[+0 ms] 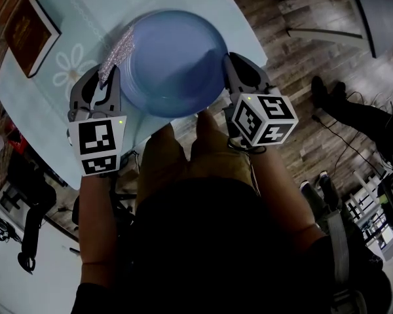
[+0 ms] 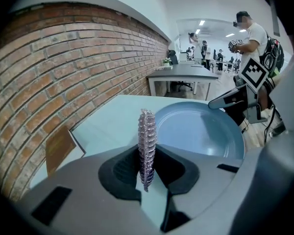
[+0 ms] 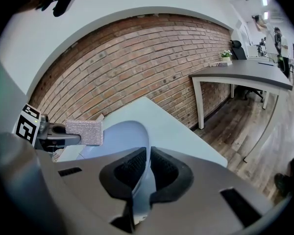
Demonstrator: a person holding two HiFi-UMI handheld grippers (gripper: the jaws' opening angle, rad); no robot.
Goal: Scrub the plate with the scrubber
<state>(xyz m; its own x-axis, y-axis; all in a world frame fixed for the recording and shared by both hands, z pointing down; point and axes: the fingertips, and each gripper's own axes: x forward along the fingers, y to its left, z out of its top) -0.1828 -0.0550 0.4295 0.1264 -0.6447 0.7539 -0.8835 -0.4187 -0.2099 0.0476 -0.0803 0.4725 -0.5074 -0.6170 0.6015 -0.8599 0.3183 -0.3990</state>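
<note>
- Nearest, my left gripper has its jaws pressed nearly together on the lower edge of a thin, glittery silver scrubber. The scrubber stands upright and edge-on between the pads.
- I judge the scrubber to be light, soft and floppy. It is pinched only at one end, so the free part may fold under pressure. A deeper hold, nearer its middle, would stiffen it.
- My right gripper is clamped just as narrowly on the rim of the blue plate, with only the plate's thin edge between the pads.
- From the head view, the plate lies between the two grippers, with the scrubber's free end touching or just over its left rim. It reaches past the near edge of the table and seems raised off it, though I cannot be sure.
- I judge the plate to be stiff, smooth and probably slippery. It is held at one point on the rim, so it could pivot or slide out when pushed, and scrubbing strokes should stay gentle and close to the held side.
- The pale teal table has a daisy print, and a brown book lies at its far left corner.
- Farthest off are a brick wall, grey desks and standing people.
</note>
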